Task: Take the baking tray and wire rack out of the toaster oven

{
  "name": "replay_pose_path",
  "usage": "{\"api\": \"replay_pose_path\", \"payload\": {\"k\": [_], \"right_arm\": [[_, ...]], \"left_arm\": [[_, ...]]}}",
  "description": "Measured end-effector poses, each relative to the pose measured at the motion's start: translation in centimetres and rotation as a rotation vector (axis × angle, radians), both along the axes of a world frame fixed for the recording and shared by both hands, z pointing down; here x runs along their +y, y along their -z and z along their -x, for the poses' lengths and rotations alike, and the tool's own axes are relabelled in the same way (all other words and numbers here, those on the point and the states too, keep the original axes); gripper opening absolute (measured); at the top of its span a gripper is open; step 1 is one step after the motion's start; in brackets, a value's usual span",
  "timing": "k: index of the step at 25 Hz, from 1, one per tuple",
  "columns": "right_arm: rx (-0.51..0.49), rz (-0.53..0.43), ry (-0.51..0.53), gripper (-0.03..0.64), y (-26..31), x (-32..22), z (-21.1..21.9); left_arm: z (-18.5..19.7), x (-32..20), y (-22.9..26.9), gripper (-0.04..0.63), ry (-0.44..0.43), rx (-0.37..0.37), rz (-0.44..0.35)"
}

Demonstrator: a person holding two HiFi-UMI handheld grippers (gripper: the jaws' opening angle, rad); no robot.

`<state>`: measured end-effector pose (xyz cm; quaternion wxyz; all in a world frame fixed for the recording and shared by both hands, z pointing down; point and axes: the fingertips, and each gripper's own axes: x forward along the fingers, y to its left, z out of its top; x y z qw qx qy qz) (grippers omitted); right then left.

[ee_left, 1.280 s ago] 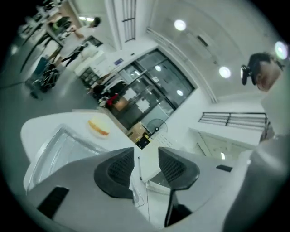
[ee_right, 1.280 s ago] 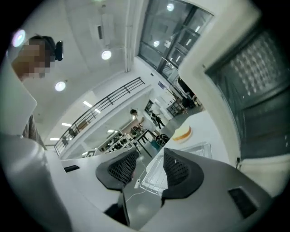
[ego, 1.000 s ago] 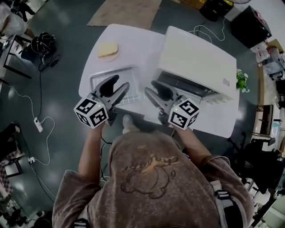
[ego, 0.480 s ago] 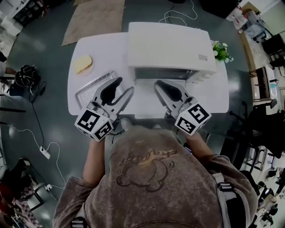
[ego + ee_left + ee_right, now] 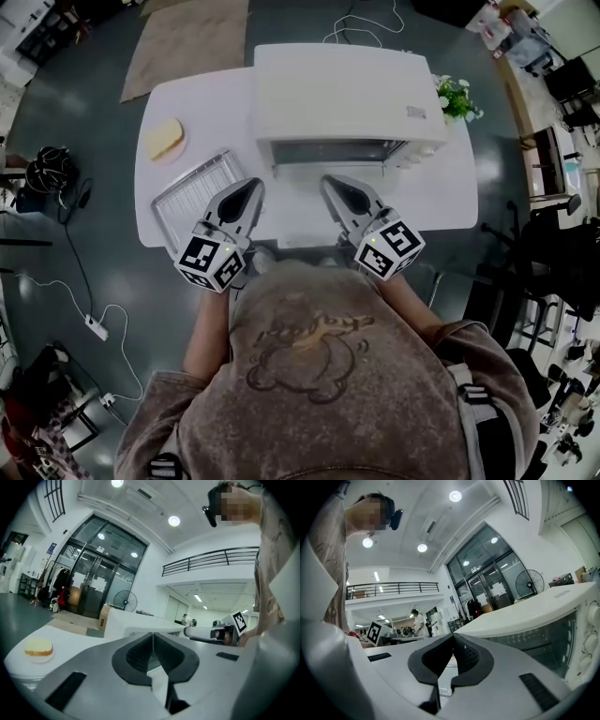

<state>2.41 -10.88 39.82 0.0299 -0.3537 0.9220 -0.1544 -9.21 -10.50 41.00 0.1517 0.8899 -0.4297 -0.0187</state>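
Observation:
The white toaster oven (image 5: 347, 94) stands at the back of the white table (image 5: 441, 202), and its glass front (image 5: 328, 151) looks closed. A metal baking tray (image 5: 190, 194) with a wire grid on it lies on the table's left part. My left gripper (image 5: 252, 186) hovers just right of the tray, shut and holding nothing. In front of the oven my right gripper (image 5: 329, 181) is also shut and holds nothing. In the left gripper view the jaws (image 5: 152, 635) meet, with the oven (image 5: 136, 623) beyond them. The right gripper view shows its closed jaws (image 5: 453, 637) beside the oven door (image 5: 543, 632).
A slice of bread (image 5: 166, 138) on a small plate sits at the table's far left corner, also seen as bread (image 5: 38, 647) in the left gripper view. A small green plant (image 5: 455, 97) stands right of the oven. Cables lie on the floor (image 5: 84, 281) to the left.
Both grippers have gone from open to shut. The left one has moved off the tray to its right, and both have drawn back toward the table's near edge.

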Motion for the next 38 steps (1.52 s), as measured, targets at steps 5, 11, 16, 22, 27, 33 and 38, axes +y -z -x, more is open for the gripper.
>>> {"api": "replay_pose_path", "payload": {"k": [5,11,16,22,27,33,38], "right_arm": [[0.048,0.029,0.002,0.002,-3.1,-0.2,0.0],[0.050,0.064,-0.010,0.002,-5.1,-0.4,-0.1],[0.059,0.063,-0.003,0.000,-5.5,-0.7,0.1],[0.053,0.085,-0.004,0.002,-5.6,-1.1,0.0],[0.048,0.089,-0.003,0.001,-5.6,-1.0,0.1],[0.052,0.080,0.012,0.000,-5.3,-0.9,0.2],[0.058,0.078,0.024,0.000,-5.2,-0.4,0.3]], "left_arm": [[0.4,0.3,-2.8,0.012,0.035,0.023,0.048],[0.8,0.1,-4.0,0.012,0.073,0.021,0.053],[0.8,-0.2,-4.4,0.012,0.083,0.017,0.054],[1.1,-0.3,-4.6,0.011,0.104,0.025,0.069],[1.4,0.1,-4.5,0.011,0.110,0.021,0.069],[1.5,0.4,-4.4,0.011,0.112,0.026,0.072],[1.5,0.8,-4.4,0.011,0.117,0.026,0.080]]}}
